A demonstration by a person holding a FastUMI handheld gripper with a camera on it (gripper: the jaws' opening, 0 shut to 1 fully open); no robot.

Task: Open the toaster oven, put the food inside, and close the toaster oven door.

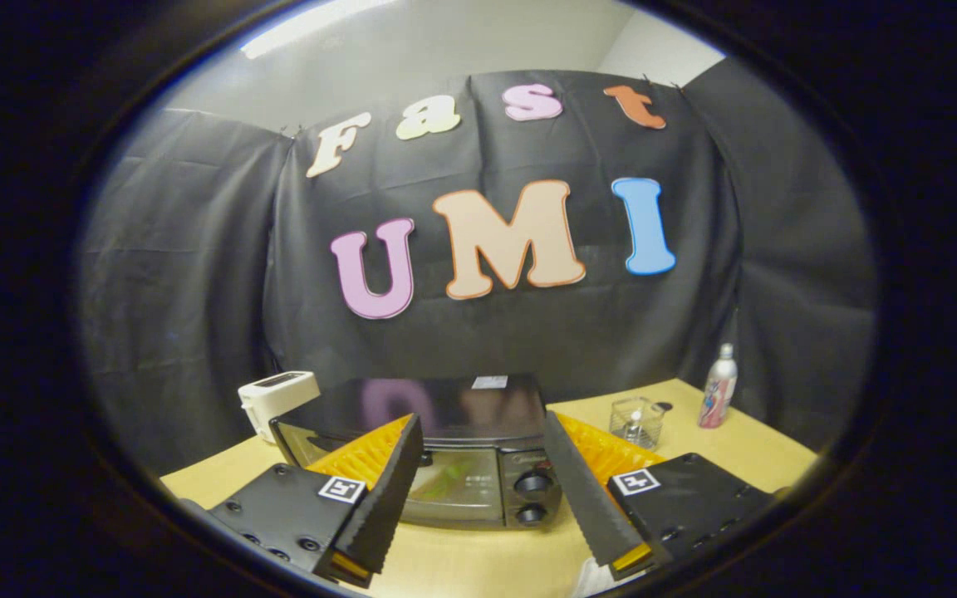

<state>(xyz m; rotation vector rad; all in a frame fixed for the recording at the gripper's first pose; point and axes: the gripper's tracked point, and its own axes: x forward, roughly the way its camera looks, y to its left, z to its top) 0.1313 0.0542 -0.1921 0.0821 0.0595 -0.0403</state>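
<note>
A black toaster oven (445, 411) stands on the wooden table just ahead of my fingers. Its glass door (453, 486) is closed, and something green shows dimly behind the glass. Two round knobs (532, 497) sit at the right of its front. My gripper (483, 473) hovers in front of and slightly above the oven, open, its two fingers spread wide with nothing between them. The oven's front shows in the gap between the fingers. The door handle is partly hidden behind the left finger.
A white toaster (277, 399) stands left of the oven near the back cloth. To the right are a clear glass jar (636, 422) and a slim bottle (718, 399). The wooden table (744, 453) runs on past the right finger.
</note>
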